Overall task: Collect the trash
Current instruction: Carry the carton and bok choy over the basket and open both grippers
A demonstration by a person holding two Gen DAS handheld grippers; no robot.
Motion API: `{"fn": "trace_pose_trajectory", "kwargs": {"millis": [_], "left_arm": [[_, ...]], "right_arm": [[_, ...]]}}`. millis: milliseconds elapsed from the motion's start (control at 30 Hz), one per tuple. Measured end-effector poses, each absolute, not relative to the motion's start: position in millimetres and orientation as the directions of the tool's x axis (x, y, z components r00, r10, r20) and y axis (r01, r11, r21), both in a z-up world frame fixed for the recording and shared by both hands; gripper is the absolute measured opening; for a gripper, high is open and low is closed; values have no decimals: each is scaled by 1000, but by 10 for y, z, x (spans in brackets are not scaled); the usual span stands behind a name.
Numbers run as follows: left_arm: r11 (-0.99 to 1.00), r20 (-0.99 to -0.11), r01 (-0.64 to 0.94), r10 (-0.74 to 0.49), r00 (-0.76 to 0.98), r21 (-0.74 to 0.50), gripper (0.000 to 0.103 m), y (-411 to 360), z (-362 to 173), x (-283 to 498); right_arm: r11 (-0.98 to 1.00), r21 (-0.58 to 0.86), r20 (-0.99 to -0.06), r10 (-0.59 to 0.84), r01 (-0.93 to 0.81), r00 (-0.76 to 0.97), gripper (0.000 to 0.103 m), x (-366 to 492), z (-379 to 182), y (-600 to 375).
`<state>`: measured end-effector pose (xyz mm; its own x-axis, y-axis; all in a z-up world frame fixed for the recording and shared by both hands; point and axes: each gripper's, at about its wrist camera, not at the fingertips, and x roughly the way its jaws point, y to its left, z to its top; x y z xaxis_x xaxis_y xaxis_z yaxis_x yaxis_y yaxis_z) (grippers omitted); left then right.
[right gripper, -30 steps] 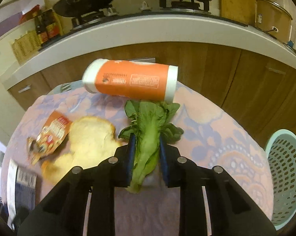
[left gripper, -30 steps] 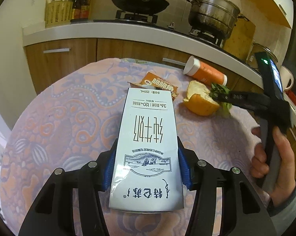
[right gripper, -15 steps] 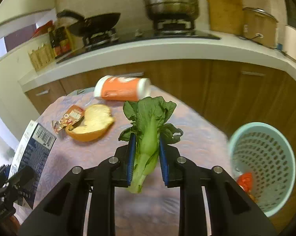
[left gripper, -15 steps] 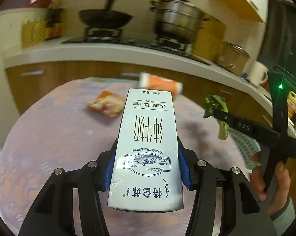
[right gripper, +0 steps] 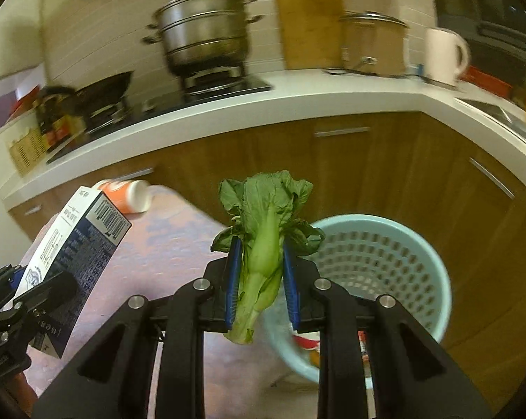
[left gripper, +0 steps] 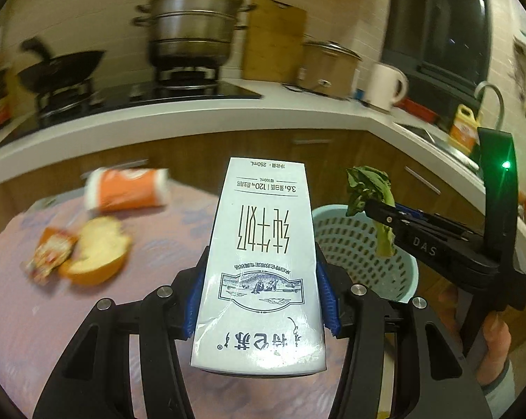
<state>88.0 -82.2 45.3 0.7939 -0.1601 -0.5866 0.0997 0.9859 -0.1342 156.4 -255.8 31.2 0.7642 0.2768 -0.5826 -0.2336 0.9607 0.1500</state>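
My left gripper point(left gripper: 259, 300) clamps the stiff, light milk carton point(left gripper: 263, 262) mid-body; right gripper point(right gripper: 261, 279) pinches the limp greens point(right gripper: 263, 244) at their firmer stalk

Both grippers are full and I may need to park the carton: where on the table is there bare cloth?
Bare cloth lies on the table nearest the camera, under the milk carton, and between it and the orange peel. The far left is crowded: peel, snack wrapper and orange tube cluster there. Right of the carton is the trash basket, off the table.
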Motion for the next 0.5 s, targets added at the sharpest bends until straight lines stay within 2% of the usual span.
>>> {"fn": "trace_pose_trajectory", "kwargs": {"millis": [200,500], "left_arm": [[977,-613,176,-211,762,-118,51,-1285,336,1286],[958,-669,251,-277,690,-138,51,-1714,-34,1755]], "right_arm": [[975,178,-609,213,-130,764,20,1730,125,-3044],[976,213,-718,178,-31,673,20,2089,-426,-3390]]}}
